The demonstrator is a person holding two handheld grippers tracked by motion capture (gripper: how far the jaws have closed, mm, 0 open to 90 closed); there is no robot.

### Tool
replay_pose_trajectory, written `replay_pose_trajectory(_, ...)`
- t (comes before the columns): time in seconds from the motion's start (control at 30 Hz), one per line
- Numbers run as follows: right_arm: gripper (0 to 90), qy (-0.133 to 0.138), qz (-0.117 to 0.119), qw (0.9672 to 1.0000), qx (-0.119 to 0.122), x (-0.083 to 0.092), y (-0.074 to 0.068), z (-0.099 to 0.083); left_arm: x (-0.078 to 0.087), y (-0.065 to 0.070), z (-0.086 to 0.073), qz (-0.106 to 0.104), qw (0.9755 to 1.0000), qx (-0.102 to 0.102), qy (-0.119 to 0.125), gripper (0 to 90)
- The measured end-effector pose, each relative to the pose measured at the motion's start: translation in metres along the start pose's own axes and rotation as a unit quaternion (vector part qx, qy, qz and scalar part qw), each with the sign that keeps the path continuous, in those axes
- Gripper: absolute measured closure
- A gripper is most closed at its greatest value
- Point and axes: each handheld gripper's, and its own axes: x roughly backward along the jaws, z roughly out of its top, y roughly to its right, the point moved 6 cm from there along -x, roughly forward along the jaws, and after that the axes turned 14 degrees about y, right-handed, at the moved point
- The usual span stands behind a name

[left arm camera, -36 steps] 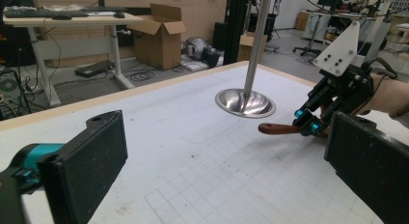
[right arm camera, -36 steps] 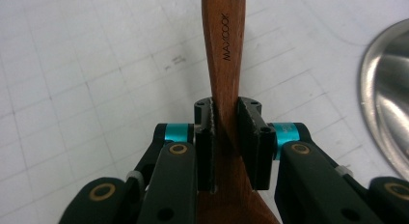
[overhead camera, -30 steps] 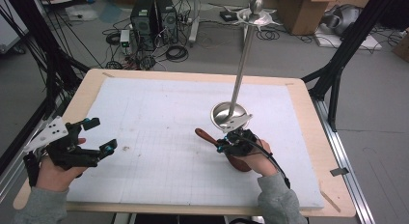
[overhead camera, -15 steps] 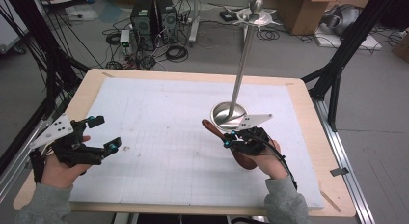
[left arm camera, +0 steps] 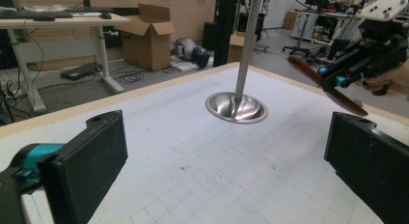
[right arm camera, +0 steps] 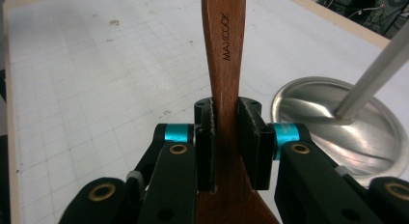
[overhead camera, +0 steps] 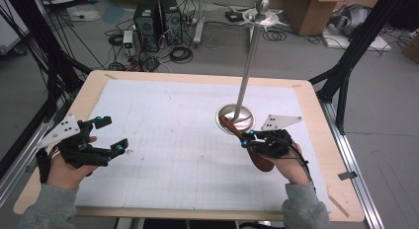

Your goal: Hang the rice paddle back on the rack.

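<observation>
Holding a wooden spatula beside a metal stand, with the hanging not yet done.

The left gripper (overhead camera: pixel 109 136) is kept wide open and empty, well to the left of the stand (overhead camera: pixel 236 118). The wooden spatula (right arm camera: pixel 223 55) is clamped at its neck by the right gripper (overhead camera: pixel 248 138), handle pointing past the jaws toward the stand's dished base, just ahead; nothing is seen in that base, and the hooks at the top (overhead camera: pixel 262 14) are judged bare.
</observation>
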Motion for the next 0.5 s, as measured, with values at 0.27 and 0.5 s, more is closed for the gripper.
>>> replay_pose_trajectory(0.27,77.8,0.021,0.003,0.9997,-0.012,0.029,0.011,0.015,-0.002,0.0,-0.002,-0.001,1.0,0.002,-0.003,1.8)
replay_pose_trajectory(0.5,77.8,0.04,-0.01,0.9989,-0.024,0.06,0.026,0.021,-0.002,0.001,-0.003,-0.001,1.0,0.002,-0.005,1.8)
